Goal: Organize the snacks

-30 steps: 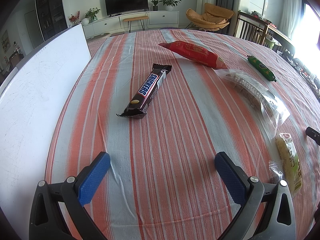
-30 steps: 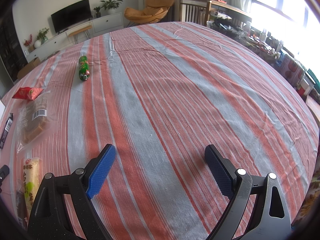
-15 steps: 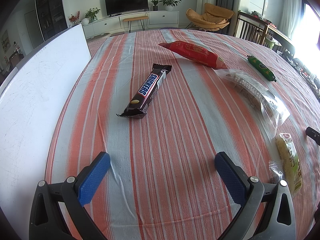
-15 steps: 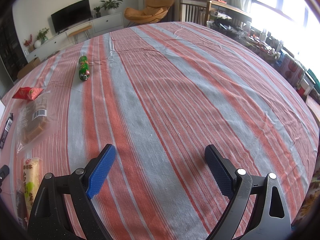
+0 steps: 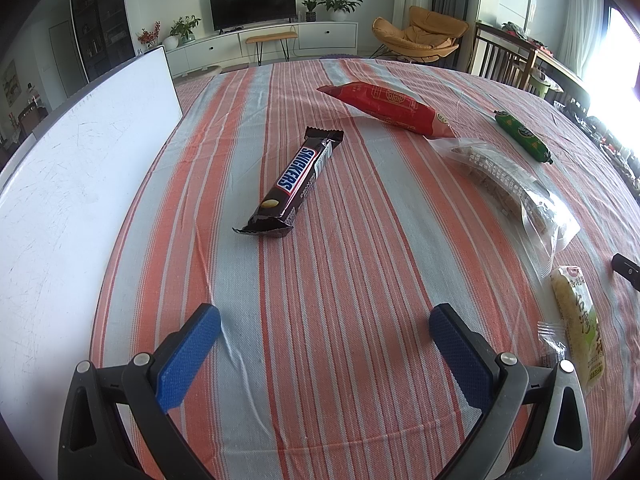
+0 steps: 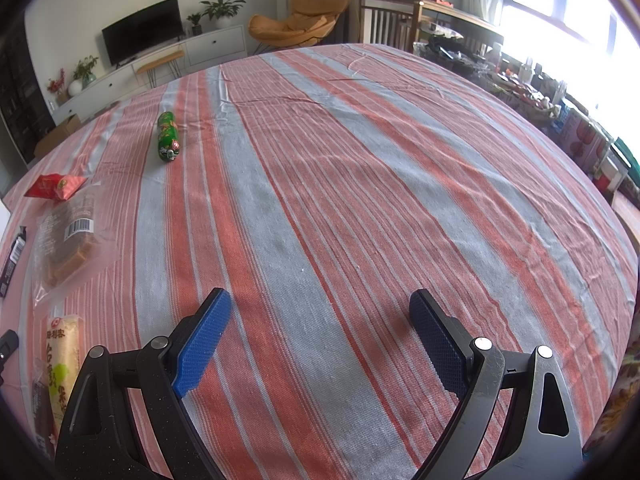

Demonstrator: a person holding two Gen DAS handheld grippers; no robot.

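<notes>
Your left gripper (image 5: 324, 328) and right gripper (image 6: 320, 312) both gape wide, gripping nothing, above the striped tablecloth (image 5: 360, 280), with the Snickers bar (image 5: 294, 182) lying ahead of the left one.

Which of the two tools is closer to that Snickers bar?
The left tool. The Snickers bar lies just ahead of its open fingers; from the right tool it sits far off at the left edge.
</notes>
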